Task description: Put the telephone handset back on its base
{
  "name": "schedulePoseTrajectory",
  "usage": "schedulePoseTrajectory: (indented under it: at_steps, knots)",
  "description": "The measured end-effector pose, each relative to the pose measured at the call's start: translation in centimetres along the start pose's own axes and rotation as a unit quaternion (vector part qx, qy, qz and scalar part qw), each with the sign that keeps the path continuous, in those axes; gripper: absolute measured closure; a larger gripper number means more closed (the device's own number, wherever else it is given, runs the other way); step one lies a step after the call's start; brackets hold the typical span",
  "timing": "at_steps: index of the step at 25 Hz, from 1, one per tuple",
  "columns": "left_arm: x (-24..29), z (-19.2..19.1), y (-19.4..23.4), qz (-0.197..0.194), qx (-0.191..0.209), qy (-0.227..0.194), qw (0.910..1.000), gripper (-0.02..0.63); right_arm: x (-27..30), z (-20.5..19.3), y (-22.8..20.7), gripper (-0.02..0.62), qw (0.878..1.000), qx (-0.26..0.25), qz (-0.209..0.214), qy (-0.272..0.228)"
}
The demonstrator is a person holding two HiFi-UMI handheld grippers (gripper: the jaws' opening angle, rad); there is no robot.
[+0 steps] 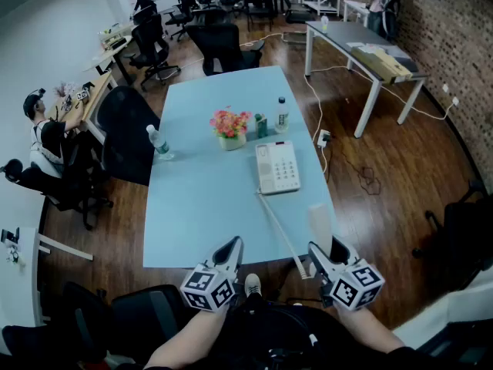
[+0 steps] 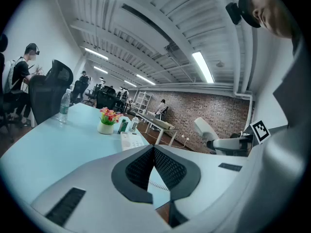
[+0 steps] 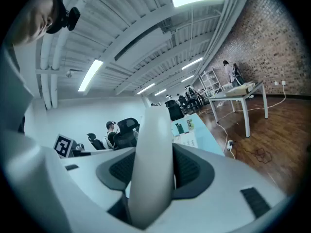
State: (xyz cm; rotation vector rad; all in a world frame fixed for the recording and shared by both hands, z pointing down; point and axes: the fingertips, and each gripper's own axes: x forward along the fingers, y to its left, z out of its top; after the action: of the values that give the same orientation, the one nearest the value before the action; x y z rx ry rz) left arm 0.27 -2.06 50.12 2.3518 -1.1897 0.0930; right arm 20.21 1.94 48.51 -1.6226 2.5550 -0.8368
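Note:
The white telephone base point(image 1: 277, 166) lies on the light blue table point(image 1: 204, 206), right of middle. Its handset point(image 1: 320, 223) is off the base, held upright at the table's near right edge, and a coiled cord point(image 1: 279, 230) runs from it back to the base. My right gripper point(image 1: 328, 254) is shut on the handset point(image 3: 151, 164), which fills the space between its dark pads. My left gripper point(image 1: 229, 254) hangs at the near edge with its pads point(image 2: 167, 169) pressed together and nothing between them. The base point(image 2: 131, 140) shows small, far down the table.
A flower pot point(image 1: 230, 129), a small green item point(image 1: 261, 125) and a water bottle point(image 1: 282, 115) stand behind the base. Another bottle point(image 1: 159, 142) is at the table's left edge. Office chairs point(image 1: 123, 133) and people at desks are on the left, and a grey table point(image 1: 366, 52) stands at the back right.

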Motion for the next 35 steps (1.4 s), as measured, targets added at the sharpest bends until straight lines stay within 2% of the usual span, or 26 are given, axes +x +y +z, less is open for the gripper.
schedulePoseTrajectory:
  at_steps: [4,8,17,24,30,35]
  knots:
    - [-0.5,-0.5,-2.1,-0.001,-0.005,-0.007,1.0000,0.609,-0.4,0.1,-0.1,0.362,1.000,0.002,0.009,0.000]
    - [-0.9,-1.4,-2.2,-0.008,0.007,0.019,0.9998,0.609,0.1,-0.1,0.2,0.362,1.000,0.001,0.015,0.003]
    - [-0.1,1.8,3.4,0.006,-0.008,-0.012,0.9999,0.609,5.0,1.1,0.9,0.362,0.999,-0.023,0.009,0.026]
    - [1.4,4.5,8.5,0.002,-0.008,-0.020,0.9998,0.611,9.2,2.0,1.9,0.362,1.000,-0.024,-0.006,0.018]
    - [2.0,5.5,11.4,-0.018,-0.004,-0.014,0.9997,0.611,12.1,2.1,2.5,0.362,0.999,-0.022,-0.031,0.012]
    - [2.5,4.2,11.9,-0.054,-0.003,0.012,0.9985,0.609,14.6,1.7,3.5,0.362,0.999,-0.016,-0.047,0.008]
